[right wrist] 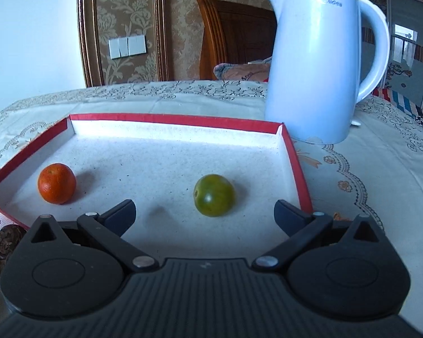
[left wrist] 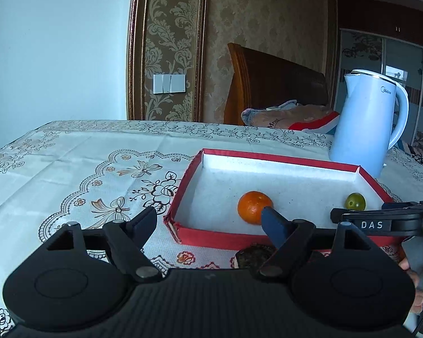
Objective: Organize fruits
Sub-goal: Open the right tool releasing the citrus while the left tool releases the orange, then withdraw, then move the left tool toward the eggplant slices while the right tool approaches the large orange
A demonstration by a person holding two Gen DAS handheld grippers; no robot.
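Observation:
A shallow red-rimmed box (left wrist: 183,188) (right wrist: 293,152) with a white floor lies on the patterned tablecloth. An orange (left wrist: 252,206) (right wrist: 56,183) sits in its left part and a small green fruit (left wrist: 354,201) (right wrist: 214,195) further right. My left gripper (left wrist: 211,219) is open and empty, above the box's near left corner. My right gripper (right wrist: 204,211) is open and empty, just in front of the green fruit; its body shows in the left wrist view (left wrist: 380,219). A dark brown fruit (left wrist: 252,256) (right wrist: 7,239) lies outside the box's near wall, partly hidden.
A white electric kettle (left wrist: 363,124) (right wrist: 318,64) stands on the table behind the box's far right corner. Folded cloth (left wrist: 290,117) lies beyond the table's far edge, in front of a wooden headboard (left wrist: 268,81). Tablecloth (left wrist: 70,169) spreads left of the box.

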